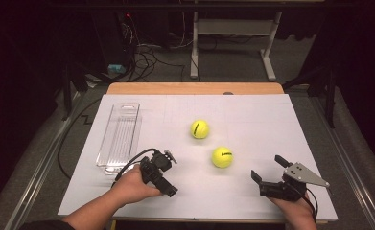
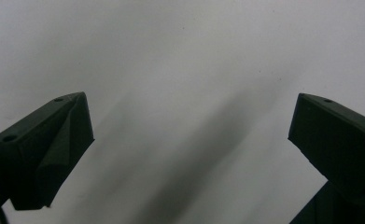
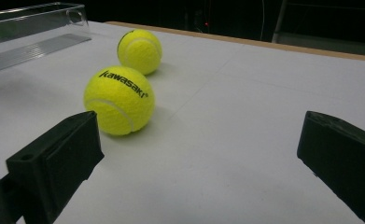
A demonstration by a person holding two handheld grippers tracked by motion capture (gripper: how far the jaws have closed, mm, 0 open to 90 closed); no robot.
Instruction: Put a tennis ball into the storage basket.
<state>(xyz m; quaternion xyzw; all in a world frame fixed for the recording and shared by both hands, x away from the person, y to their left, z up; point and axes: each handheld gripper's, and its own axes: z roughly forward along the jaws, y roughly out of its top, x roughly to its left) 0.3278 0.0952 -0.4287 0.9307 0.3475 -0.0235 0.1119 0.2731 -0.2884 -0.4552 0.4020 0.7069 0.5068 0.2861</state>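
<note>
Notably, the nearer tennis ball [image 1: 222,157] was located up-left of the right gripper [image 1: 266,173], jaws spread and empty, closer than the likewise spread left gripper [image 1: 168,175].

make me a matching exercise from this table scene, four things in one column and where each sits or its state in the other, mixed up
Things:
1. clear plastic tray
2. near tennis ball
3. far tennis ball
4. right gripper

Places or states:
A. open, at the near right of the white sheet
B. near the middle of the sheet, farther from the person
C. along the left side of the sheet
D. closest ball to the right gripper, black lettering on it

Pairs: 1-C, 2-D, 3-B, 4-A
</note>
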